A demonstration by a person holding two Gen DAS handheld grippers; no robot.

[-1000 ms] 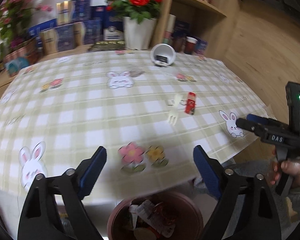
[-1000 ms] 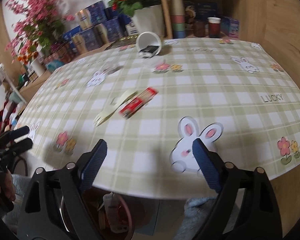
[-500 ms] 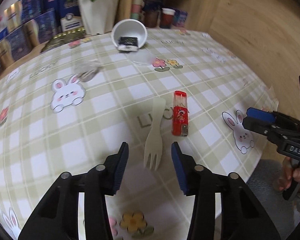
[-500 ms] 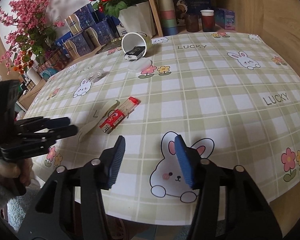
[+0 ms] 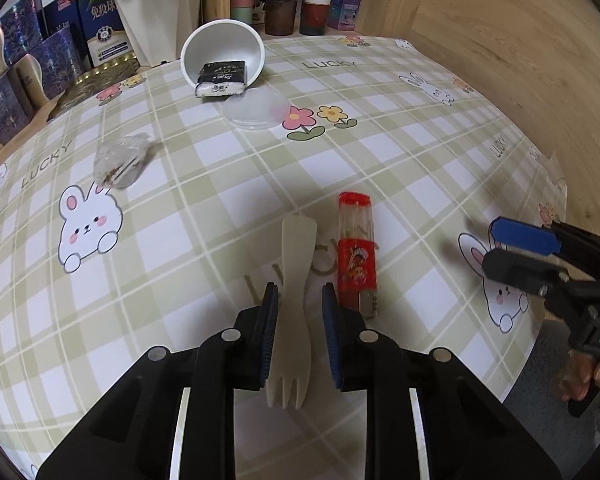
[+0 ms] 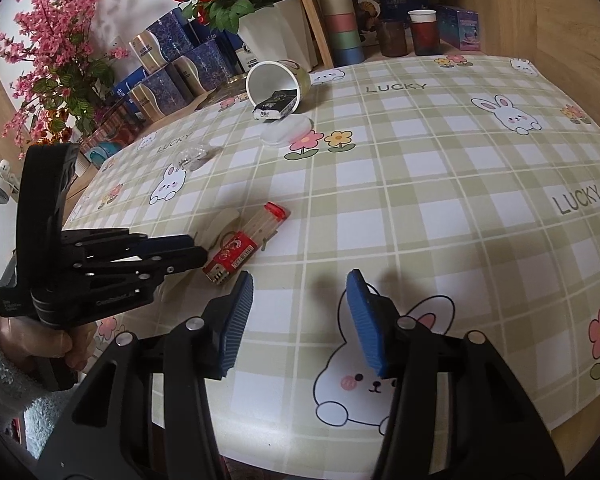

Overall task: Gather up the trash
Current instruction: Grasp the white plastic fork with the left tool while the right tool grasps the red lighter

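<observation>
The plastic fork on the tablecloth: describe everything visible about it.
The fork is a cream-white, flat piece that looks like plastic, with a broad handle end and short tines. It lies flat on the checked tablecloth, tines toward the camera, beside the red toothpick box. The left gripper straddles its neck, jaws closing, pads not visibly pressing yet.

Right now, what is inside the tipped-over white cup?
A black tissue pack lies in the white cup, partly sticking out of its mouth. Whatever may be behind the pack is hidden.

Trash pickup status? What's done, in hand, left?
Done: nothing shown binned. In hand: left gripper closing around the plastic fork, pads not yet pressing. Right gripper empty. Left: red toothpick box, crumpled wrapper, clear lid, tipped cup with tissue pack.
</observation>
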